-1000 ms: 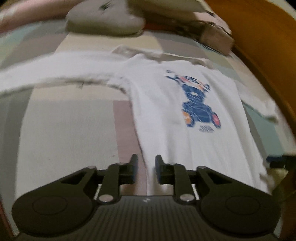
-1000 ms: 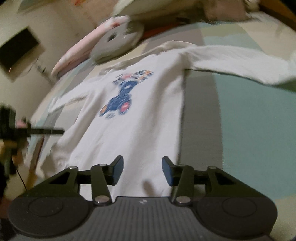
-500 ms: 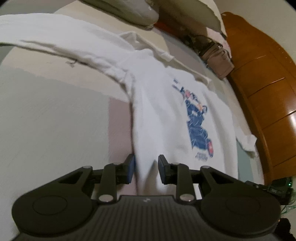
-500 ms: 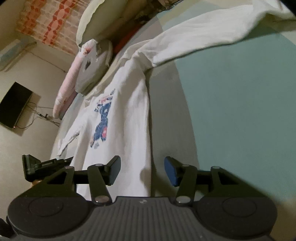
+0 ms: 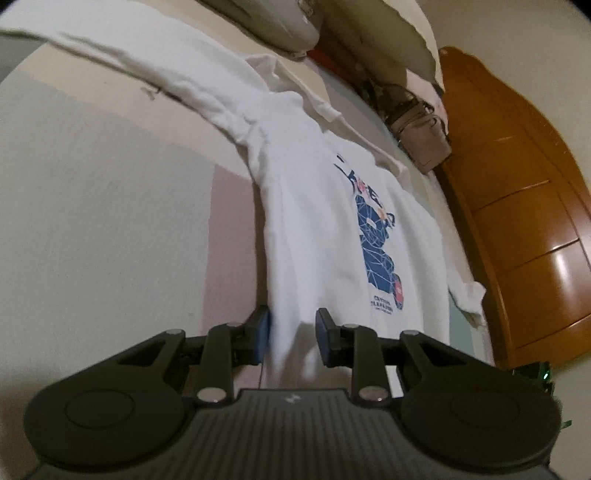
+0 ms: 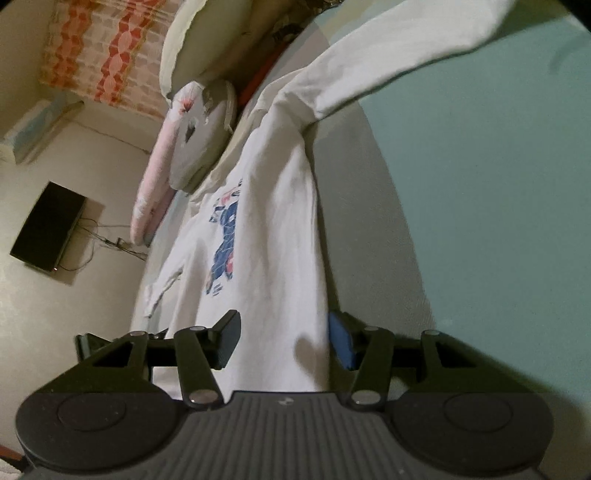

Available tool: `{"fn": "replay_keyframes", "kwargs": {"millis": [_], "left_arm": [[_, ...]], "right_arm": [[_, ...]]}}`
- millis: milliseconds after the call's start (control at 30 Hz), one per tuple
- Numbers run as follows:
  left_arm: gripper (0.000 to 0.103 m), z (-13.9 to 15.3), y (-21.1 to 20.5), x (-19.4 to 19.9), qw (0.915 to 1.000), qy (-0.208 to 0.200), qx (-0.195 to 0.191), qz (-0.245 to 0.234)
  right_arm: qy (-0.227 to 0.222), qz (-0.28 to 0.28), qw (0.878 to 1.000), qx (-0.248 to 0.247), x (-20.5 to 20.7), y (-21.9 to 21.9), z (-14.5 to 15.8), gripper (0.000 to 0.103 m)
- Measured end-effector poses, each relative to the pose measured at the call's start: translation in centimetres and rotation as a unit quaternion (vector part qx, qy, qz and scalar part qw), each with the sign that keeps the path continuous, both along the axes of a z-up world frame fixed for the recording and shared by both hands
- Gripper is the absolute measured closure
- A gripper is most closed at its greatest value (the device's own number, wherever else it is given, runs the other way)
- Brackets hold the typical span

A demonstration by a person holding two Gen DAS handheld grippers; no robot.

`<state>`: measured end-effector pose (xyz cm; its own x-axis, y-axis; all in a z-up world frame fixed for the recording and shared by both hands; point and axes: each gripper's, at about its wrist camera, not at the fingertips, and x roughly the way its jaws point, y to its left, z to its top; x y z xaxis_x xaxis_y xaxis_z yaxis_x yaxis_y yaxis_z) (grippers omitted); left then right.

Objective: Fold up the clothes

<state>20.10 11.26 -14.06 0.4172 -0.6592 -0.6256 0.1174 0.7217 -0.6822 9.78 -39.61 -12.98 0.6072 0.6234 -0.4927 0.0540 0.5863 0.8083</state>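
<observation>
A white long-sleeved shirt (image 5: 314, 229) with a blue bear print (image 5: 376, 243) lies flat on the bed, sleeves spread out. My left gripper (image 5: 291, 336) sits low at the shirt's bottom left corner, open, with the side edge of the cloth between its blue pads (image 5: 261, 332). In the right wrist view the same shirt (image 6: 273, 229) runs away from me. My right gripper (image 6: 284, 339) is open at the bottom right corner, and the cloth's edge lies between its fingers without being pinched.
The bedsheet (image 5: 92, 221) has pale, pink and teal (image 6: 498, 184) patches. Pillows (image 5: 280, 18) and a tan bag (image 5: 424, 144) lie at the head. A wooden wardrobe (image 5: 517, 203) stands on the right. A pink bolster (image 6: 155, 177) and a wall screen (image 6: 48, 225) are on the left.
Both grippers have come down to the shirt's bottom hem and rolled, so the views now tilt. The hem corners, which lay ahead of the jaws before, now sit between them.
</observation>
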Motion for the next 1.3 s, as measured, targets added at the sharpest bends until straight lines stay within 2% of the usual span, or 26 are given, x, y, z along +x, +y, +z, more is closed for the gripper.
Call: {"fn": "replay_keyframes", "kwargs": {"millis": [67, 133, 167, 200, 233, 267, 333, 400, 533, 667, 700, 733, 800, 933, 1033, 1167, 1267, 1300], "left_arm": [[0.082, -0.1, -0.2, 0.7, 0.9999, 0.007, -0.005, 0.013], [0.085, 0.2, -0.8, 1.5, 0.9997, 0.011, 0.007, 0.021], [0.096, 0.4, -1.2, 1.7, 0.9994, 0.010, 0.025, 0.021], [0.098, 0.7, -1.5, 1.7, 0.9988, 0.008, 0.045, 0.020], [0.098, 1.0, -1.8, 1.5, 0.9979, 0.004, 0.063, 0.019], [0.098, 1.4, -2.0, 1.3, 0.9967, -0.001, 0.079, 0.018], [0.098, 2.4, -1.9, 0.8, 0.9936, -0.016, 0.109, 0.022], [0.098, 3.5, -1.3, 0.5, 0.9904, -0.028, 0.132, 0.030], [0.100, 5.1, 1.0, 0.2, 0.9878, -0.032, 0.145, 0.045], [0.099, 4.2, 1.8, 0.4, 0.9886, -0.014, 0.142, 0.048], [0.097, 3.6, 1.8, 0.5, 0.9890, -0.003, 0.139, 0.051], [0.097, 3.0, 1.9, 0.6, 0.9891, 0.009, 0.136, 0.055], [0.095, 2.6, 2.2, 0.1, 0.9901, 0.013, 0.126, 0.060], [0.088, 2.4, 3.1, -1.3, 0.9920, 0.014, 0.107, 0.064], [0.084, 2.6, 3.7, -2.9, 0.9925, 0.023, 0.105, 0.057], [0.078, 2.7, 3.6, -5.2, 0.9929, 0.030, 0.106, 0.045], [0.072, 2.9, 2.9, -6.5, 0.9916, 0.013, 0.124, 0.035], [0.076, 3.0, 2.5, -6.8, 0.9905, 0.005, 0.134, 0.032]], "right_arm": [[-0.005, -0.005, 1.000, 0.004, 0.6, 0.5, -0.2, 0.045], [-0.004, -0.012, 1.000, 0.009, 1.7, 0.9, -0.4, 0.048], [0.001, -0.014, 1.000, -0.007, 2.0, 1.1, -0.3, 0.057], [0.006, -0.015, 1.000, -0.024, 2.2, 1.3, -0.2, 0.065], [0.011, -0.016, 0.999, -0.041, 2.5, 1.6, -0.1, 0.086], [0.017, -0.017, 0.998, -0.058, 2.7, 1.8, 0.0, 0.098], [0.016, -0.020, 0.997, -0.077, 2.5, 1.9, 0.5, 0.098], [0.008, -0.024, 0.992, -0.120, 1.9, 1.9, 1.7, 0.098], [0.000, -0.039, 0.985, -0.170, 0.8, 0.9, 3.4, 0.098], [0.021, -0.073, 0.977, -0.199, 0.3, -0.5, 3.0, 0.098], [0.031, -0.079, 0.978, -0.189, 0.4, -1.0, 2.7, 0.096], [0.036, -0.084, 0.983, -0.158, 0.2, -1.7, 2.3, 0.096], [0.042, -0.094, 0.987, -0.121, -0.8, -2.4, 1.9, 0.094], [0.048, -0.077, 0.992, -0.091, -2.8, -2.1, 1.7, 0.081], [0.058, -0.062, 0.994, -0.065, -4.7, -1.2, 1.1, 0.080], [0.064, -0.043, 0.996, -0.045, -6.8, 0.3, 0.7, 0.077], [0.056, -0.041, 0.997, -0.039, -7.3, 1.2, 0.8, 0.069], [0.053, -0.040, 0.997, -0.048, -7.2, 1.5, 1.0, 0.070]]}}
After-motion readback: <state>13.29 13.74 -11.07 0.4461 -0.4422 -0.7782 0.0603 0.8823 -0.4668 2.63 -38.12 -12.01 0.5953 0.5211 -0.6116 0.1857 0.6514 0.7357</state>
